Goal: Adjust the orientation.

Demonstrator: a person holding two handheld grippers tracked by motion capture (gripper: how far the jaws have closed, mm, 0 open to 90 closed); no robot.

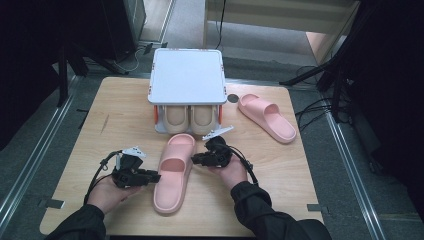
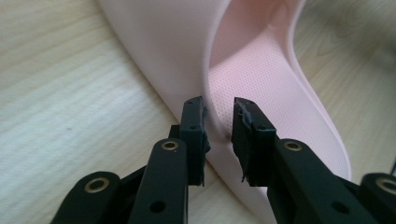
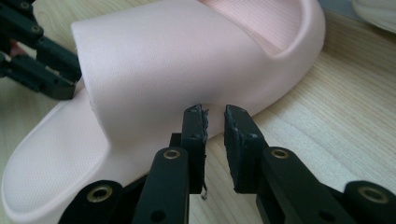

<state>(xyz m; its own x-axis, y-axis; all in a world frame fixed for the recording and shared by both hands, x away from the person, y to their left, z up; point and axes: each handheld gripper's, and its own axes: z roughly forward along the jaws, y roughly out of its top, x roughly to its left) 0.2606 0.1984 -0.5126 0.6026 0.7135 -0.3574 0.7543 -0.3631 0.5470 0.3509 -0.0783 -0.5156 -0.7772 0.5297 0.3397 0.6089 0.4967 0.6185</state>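
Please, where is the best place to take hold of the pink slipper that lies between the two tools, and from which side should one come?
Probably the raised side rim of the near pink slipper, just behind its strap. The slipper lies flat, sole down, so the rim is thin enough for narrow jaws. Come level from each long side: the left tool at one edge, the right tool at the other. The wide strap looks too bulky.

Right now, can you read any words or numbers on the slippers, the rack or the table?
None: no words, numbers or signs can be read anywhere.
The near pink slipper, the far pink slipper, the white rack and the wooden table look plain.
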